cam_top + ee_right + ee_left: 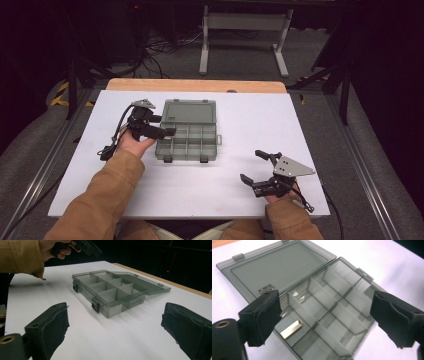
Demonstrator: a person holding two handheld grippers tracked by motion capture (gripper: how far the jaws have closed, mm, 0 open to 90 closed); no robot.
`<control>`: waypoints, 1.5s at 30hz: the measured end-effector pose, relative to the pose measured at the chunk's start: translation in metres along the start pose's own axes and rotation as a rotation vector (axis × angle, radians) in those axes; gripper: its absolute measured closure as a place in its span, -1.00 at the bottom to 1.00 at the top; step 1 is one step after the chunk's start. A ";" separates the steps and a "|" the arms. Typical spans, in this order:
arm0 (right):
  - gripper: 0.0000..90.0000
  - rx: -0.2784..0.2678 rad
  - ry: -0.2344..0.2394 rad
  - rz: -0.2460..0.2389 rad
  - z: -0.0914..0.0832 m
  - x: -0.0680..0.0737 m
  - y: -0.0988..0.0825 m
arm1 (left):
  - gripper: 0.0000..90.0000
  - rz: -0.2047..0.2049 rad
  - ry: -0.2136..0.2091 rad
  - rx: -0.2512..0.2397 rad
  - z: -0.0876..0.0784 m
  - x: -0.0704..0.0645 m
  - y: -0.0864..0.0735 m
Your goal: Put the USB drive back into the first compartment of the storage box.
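Main risk: the open lid (190, 111) lies flat behind the box and hangs on two small hinges; I judge that a left gripper (167, 131) sinking or swinging toward it could press on the lid or shove the whole light box across the table (250, 125).
Second risk: the metal piece (291, 329) sits loose in one cell; a knock on the box wall from the jaws just above it could make it hop into a neighbouring cell or out onto the table.
Lesser risk: the right gripper (251, 166) rests well off to the side of the box; if it came in fast, its jaws could catch the two front latches (95, 306) and tip the box.
Organizer box (187, 142): translucent smoky-grey plastic, shallow, split by thin walls into several cells, latches dark on the near side; lid thrown back, with a small printed label near its corner.
Box position: directly under and just ahead of the left gripper's jaws; ahead and to the left of the right gripper, well apart from it.
Metal piece: small, flat, bright, with an angled end, lying on the floor of a cell below the left gripper's left-hand jaw in the left gripper view; not touched by either pad.
Left gripper state: jaws stand wide apart, nothing between the pads, hovering over the box edge.
Right gripper state: jaws spread wide, empty, low over bare table.
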State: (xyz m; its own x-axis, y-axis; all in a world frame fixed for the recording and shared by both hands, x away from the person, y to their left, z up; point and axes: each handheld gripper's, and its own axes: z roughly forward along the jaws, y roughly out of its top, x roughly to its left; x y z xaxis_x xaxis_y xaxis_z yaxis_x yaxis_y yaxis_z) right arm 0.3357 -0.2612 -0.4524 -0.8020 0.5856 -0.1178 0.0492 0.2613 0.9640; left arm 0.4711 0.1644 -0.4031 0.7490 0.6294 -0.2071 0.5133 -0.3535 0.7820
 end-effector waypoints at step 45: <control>-0.84 -0.003 0.000 -0.002 0.000 0.001 0.000 | -0.92 0.207 -0.033 -0.360 -0.081 -0.055 -0.075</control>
State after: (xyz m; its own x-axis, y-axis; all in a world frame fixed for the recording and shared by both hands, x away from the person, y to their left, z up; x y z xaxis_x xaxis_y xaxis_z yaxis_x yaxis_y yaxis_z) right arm 0.3348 -0.2604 -0.4524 -0.8024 0.5848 -0.1193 0.0463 0.2602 0.9644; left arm 0.3576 0.2121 -0.4026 0.8368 0.5462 -0.0384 0.1758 -0.2016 0.9636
